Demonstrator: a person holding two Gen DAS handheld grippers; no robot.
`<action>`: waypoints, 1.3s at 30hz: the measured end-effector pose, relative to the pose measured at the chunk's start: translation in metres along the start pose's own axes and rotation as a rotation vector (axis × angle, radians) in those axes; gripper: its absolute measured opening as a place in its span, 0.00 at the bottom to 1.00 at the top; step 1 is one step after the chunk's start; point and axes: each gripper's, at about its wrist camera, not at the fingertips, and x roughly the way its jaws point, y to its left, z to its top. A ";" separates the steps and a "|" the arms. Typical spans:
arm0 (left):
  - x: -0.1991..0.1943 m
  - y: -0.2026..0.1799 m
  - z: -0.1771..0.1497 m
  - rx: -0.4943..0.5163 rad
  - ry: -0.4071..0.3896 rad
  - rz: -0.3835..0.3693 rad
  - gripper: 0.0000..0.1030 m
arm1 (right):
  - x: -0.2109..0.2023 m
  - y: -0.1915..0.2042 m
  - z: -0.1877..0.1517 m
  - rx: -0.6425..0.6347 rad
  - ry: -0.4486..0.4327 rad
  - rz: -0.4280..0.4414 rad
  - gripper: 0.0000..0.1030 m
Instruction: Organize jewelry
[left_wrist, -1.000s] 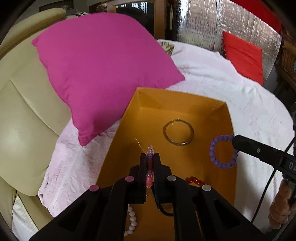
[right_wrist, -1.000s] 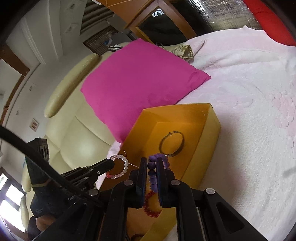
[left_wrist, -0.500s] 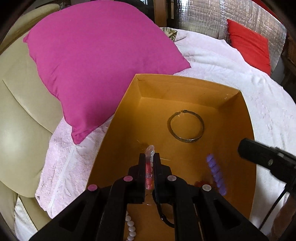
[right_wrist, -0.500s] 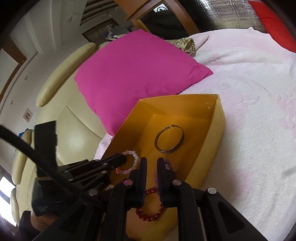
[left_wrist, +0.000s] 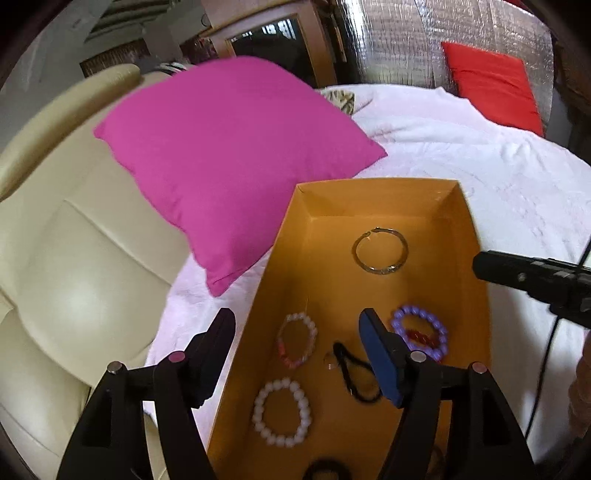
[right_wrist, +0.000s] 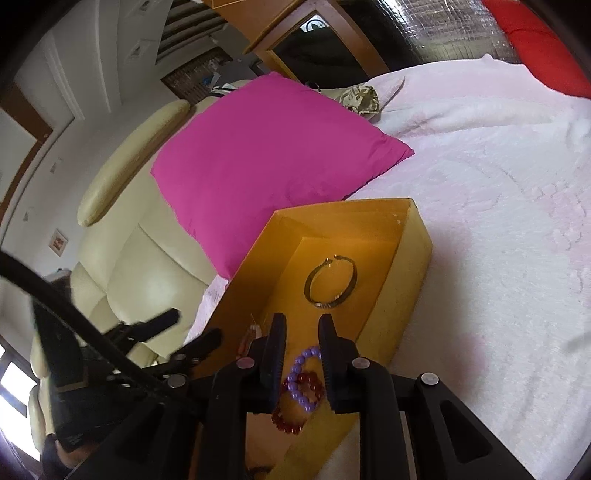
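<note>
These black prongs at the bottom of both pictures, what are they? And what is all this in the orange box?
They are no robot's. A person holds a two-finger gripper in each hand, and a small wide-angle camera on each one looks forward along its fingers, so each picture shows its own jaws from behind. One picture is from the left gripper, the other from the right gripper. Both stand open and hold nothing.

The orange box sits on a pale pink cover beside a pink cushion. Inside lie a metal bangle, a pink bracelet, a white bracelet, a purple bracelet over a red one, and a black cord.
</note>
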 end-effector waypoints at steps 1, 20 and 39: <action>-0.010 0.001 -0.004 -0.008 -0.010 -0.001 0.69 | -0.004 0.004 -0.004 -0.023 0.003 -0.015 0.21; -0.181 0.041 -0.060 -0.221 -0.212 0.216 0.86 | -0.156 0.111 -0.086 -0.192 -0.119 -0.206 0.58; -0.323 0.043 -0.128 -0.279 -0.365 0.297 0.91 | -0.282 0.196 -0.158 -0.250 -0.248 -0.365 0.69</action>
